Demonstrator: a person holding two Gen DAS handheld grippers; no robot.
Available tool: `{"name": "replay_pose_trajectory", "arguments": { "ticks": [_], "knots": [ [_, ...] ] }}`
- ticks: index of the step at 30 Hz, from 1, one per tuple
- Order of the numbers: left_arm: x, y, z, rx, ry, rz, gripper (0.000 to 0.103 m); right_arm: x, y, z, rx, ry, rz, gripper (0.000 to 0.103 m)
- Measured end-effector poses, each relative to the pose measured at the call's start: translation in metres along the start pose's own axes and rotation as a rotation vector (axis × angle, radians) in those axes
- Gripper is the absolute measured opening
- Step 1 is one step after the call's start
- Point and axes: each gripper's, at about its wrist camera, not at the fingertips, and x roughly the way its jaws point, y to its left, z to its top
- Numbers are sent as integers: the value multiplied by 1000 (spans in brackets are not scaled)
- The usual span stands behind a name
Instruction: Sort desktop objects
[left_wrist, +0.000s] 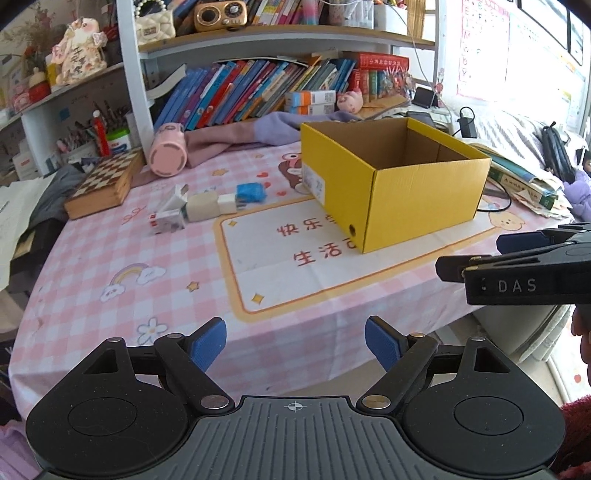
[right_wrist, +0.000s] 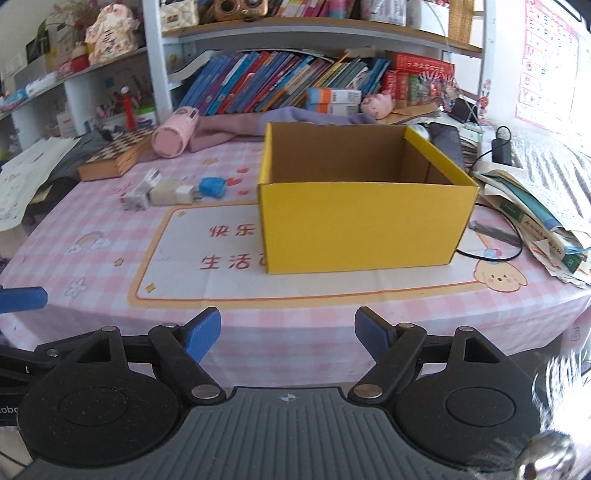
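Both claws were spread wide, nothing between the blue pads, touching nothing. Left gripper (left_wrist: 295, 345) hovered over the near edge of the pink checked tablecloth (left_wrist: 110, 258), in front of and left of the yellow cardboard box (left_wrist: 391, 184). Right gripper (right_wrist: 288, 334) hovered straight in front of the box (right_wrist: 362, 225), also over the near cloth edge; in the left wrist view it (left_wrist: 480, 254) showed side-on to the right of the box front.

Box stood open-topped on the cloth, no contents seen in the visible part of its inside. Task items sat in a short row left of the box, well apart from both grippers: blue crumpled packet (left_wrist: 251, 192) nearest the box, then white adapter block (left_wrist: 226, 204) touching a beige cube (left_wrist: 201, 207), then a small white printed carton (left_wrist: 169, 218) with flap open, farthest left. Same row in the right wrist view: packet (right_wrist: 211, 187), carton (right_wrist: 142, 192).

Behind-left of the box: pink tumbler (left_wrist: 166, 149) lying on its side, folding chessboard case (left_wrist: 105, 184) further left. Row of books (left_wrist: 251, 92) on the shelf behind the box
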Motion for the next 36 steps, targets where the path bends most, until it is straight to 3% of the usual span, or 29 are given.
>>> {"name": "replay_pose_trajectory", "arguments": {
  "ticks": [25,36],
  "knots": [
    [-10,31,-8,-58,-1,68,90,9,44,12,-125,4,88,81],
    [-16,61,-12,-164,-11,141,90,13,70,21,-210,-10,152,82]
  ]
}}
